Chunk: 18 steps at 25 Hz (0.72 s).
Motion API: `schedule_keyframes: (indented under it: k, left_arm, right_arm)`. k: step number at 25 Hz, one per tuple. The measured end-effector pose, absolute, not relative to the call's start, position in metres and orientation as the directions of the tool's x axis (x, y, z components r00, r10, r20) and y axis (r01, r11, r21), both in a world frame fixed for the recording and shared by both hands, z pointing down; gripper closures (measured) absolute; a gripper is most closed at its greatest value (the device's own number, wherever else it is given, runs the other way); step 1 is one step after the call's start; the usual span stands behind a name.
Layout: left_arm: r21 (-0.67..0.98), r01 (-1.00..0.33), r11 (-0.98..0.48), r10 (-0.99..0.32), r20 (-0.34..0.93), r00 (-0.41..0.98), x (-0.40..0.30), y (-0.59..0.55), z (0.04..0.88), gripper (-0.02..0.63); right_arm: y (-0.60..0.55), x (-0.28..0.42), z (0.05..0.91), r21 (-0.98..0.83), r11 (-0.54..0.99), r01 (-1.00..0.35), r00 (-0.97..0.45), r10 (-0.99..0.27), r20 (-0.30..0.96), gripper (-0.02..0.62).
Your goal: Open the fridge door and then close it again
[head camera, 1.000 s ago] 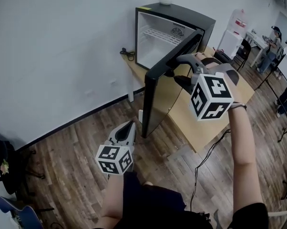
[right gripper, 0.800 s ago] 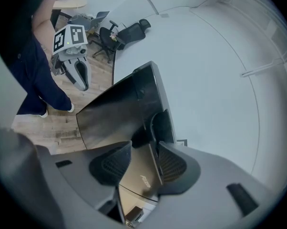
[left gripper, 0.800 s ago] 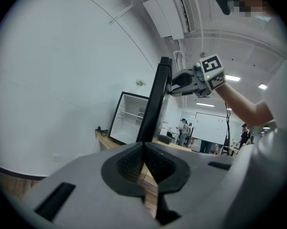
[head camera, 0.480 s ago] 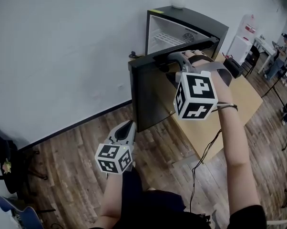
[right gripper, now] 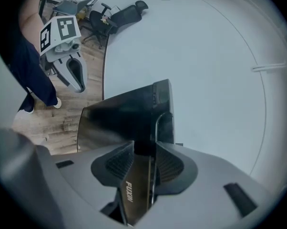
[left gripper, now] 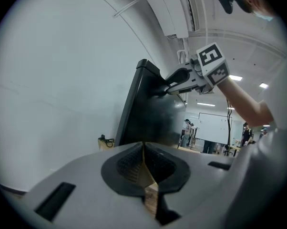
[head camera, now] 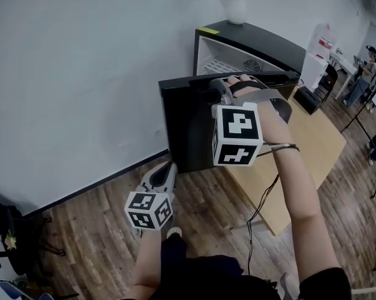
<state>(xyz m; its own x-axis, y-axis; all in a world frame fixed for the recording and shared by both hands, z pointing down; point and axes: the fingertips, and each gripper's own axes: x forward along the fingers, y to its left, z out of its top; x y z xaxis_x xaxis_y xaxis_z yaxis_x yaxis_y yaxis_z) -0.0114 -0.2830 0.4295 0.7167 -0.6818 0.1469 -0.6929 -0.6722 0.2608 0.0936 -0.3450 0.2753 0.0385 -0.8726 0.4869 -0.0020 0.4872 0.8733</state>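
Head view: the right hand-held gripper [head camera: 218, 87] clamps the top edge of the fridge door [head camera: 182, 127], its jaws having just been closing on it. The door stands ajar with the fridge [head camera: 263, 39] just behind it, so the closing push likely runs straight ahead. The left hand-held gripper [head camera: 168, 167] hangs closed and empty.

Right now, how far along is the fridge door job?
Opening looks done: the fridge door was wider a moment ago and has swung back. In hand: the right gripper, jaws just closing with the door's top edge between them, is pushing it shut. Remaining: the last gap, since the fridge's white interior still shows.
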Motion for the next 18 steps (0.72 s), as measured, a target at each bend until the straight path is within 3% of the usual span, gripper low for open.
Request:
schedule_keyframes:
  k: [18]
  left_arm:
    - [0.281, -0.635, -0.72, -0.629, 0.123, 0.768, -0.019, -0.399, 0.423, 0.594]
  right_arm:
    - [-0.507, 0.142, 0.277, 0.844, 0.493, -0.213, 0.25, -0.807, 0.535, 0.471]
